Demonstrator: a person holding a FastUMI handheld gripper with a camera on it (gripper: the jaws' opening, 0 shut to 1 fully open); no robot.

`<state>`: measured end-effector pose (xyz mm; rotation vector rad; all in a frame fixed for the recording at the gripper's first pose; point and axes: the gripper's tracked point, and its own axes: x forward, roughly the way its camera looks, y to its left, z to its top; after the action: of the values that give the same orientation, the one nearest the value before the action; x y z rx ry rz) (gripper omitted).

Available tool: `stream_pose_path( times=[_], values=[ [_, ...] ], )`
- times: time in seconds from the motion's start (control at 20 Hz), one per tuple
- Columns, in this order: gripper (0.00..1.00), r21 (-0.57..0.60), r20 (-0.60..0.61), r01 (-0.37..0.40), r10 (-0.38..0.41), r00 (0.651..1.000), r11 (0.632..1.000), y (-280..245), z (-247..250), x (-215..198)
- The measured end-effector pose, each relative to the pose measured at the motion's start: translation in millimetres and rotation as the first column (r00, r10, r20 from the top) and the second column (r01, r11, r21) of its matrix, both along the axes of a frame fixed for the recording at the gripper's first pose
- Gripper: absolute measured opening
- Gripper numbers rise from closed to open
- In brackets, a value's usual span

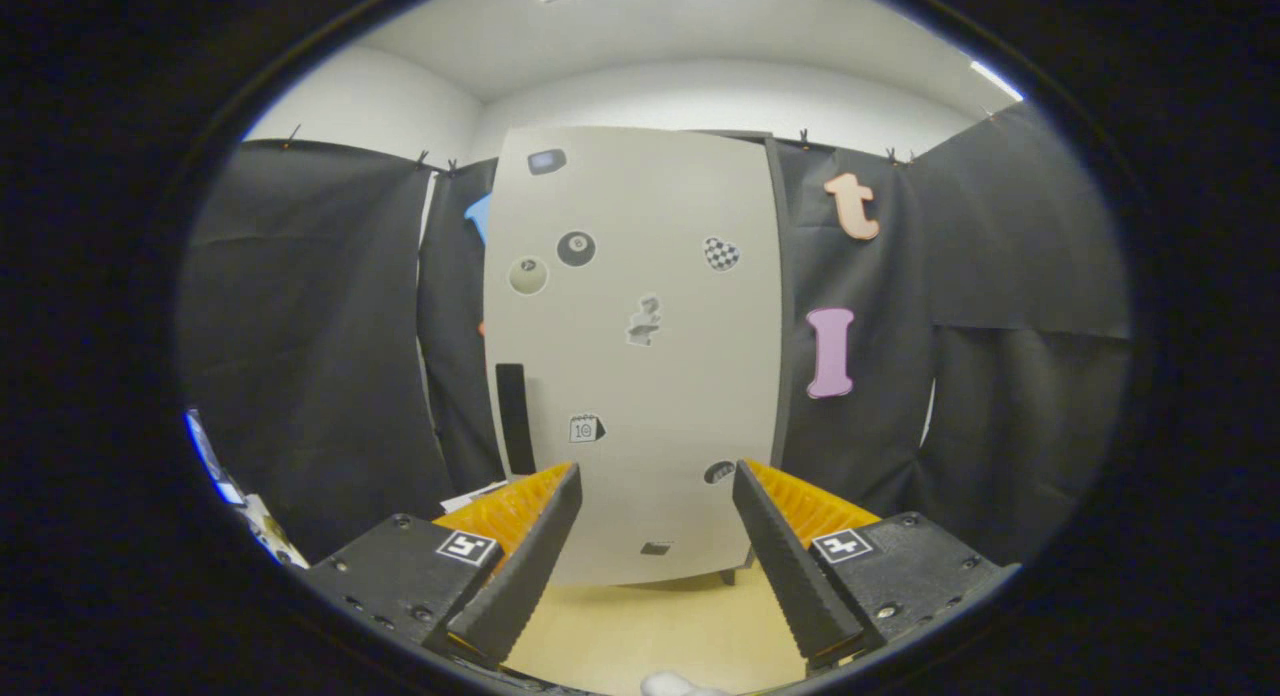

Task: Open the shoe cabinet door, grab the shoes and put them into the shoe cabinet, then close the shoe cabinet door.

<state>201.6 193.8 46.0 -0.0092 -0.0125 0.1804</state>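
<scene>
Black cloth walls the booth under a white ceiling, with a pale wood floor (650, 626) below. Against the back cloth stands the tall beige shoe cabinet (640, 356), its door (660, 276) closed and dotted with small stickers, a black handle (514, 418) low on its left side. The gripper (655, 496) points at it from some way off, fingers spread apart with nothing between them.
</scene>
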Motion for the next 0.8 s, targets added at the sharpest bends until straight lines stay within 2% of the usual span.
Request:
stream_pose_path(
  times=[0.4,0.8],
  values=[
    [1.00,0.031,0.008,0.130,-0.130,0.991,0.991,-57,-1,-49],
    [0.99,0.033,0.010,0.152,-0.152,0.988,0.988,-65,-1,-66]
  ],
)
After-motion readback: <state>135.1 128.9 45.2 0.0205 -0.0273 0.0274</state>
